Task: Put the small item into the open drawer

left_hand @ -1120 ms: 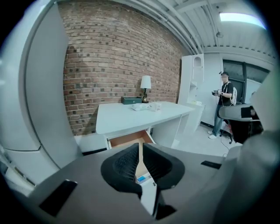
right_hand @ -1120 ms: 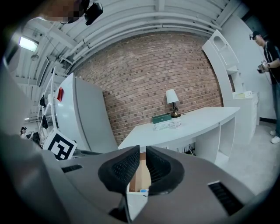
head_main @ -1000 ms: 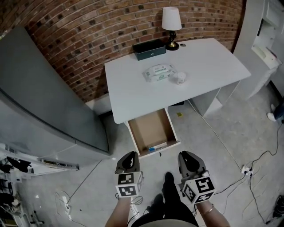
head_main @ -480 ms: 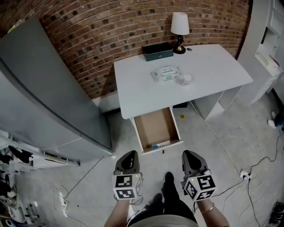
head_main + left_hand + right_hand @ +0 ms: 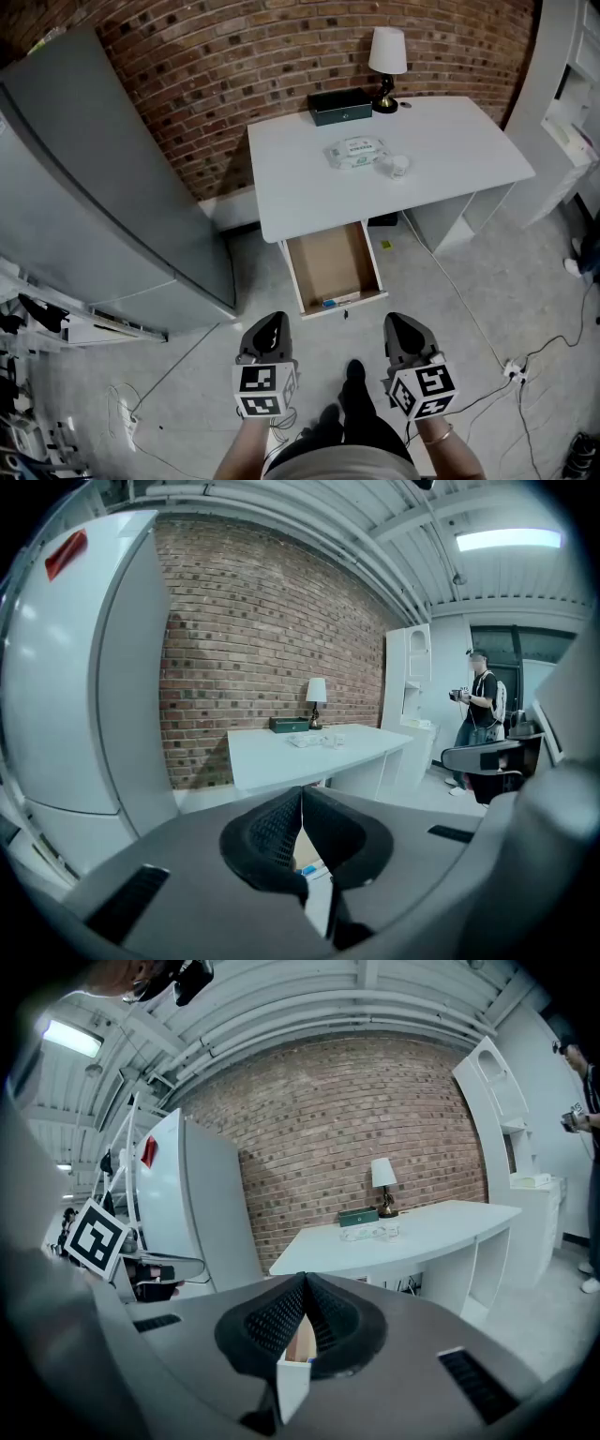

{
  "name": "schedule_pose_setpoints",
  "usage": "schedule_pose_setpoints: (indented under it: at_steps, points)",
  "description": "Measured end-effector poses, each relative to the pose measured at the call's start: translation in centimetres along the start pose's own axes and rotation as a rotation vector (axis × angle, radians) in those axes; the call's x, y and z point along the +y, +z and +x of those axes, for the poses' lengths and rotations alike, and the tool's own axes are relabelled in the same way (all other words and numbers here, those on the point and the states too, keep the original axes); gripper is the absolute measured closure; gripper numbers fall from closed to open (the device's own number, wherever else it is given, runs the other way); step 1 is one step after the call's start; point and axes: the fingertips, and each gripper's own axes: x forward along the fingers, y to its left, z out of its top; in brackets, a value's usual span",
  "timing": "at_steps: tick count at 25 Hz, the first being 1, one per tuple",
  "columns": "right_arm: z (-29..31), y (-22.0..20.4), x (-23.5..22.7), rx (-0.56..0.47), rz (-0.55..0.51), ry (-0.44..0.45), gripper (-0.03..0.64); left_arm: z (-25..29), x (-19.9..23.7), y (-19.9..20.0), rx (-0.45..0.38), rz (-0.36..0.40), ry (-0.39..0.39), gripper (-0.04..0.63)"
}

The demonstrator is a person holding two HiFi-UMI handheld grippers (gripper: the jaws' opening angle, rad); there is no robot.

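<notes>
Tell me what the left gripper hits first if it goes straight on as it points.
Most likely the open drawer, seen just below the left gripper's shut, empty jaws. If it passes above that, the white desk's front edge; height is hard to judge.

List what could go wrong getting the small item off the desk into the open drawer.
1. The left tongs and right tongs are shut and far from the desk; the small white item sits close beside the wipes pack, so opening late could knock it over.
2. The open drawer juts toward the person; stepping in could bump it.
3. A floor cable trails on the right: a possible trip.
</notes>
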Motion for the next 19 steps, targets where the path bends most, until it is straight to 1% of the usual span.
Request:
schedule_pose_setpoints:
  at_steps: [19]
  points:
    - [1.8,0.8,0.0,0.008,-0.033,0.026,0.623,1.2,0.8,0.5,-0.003,-0.009,0.012,0.572]
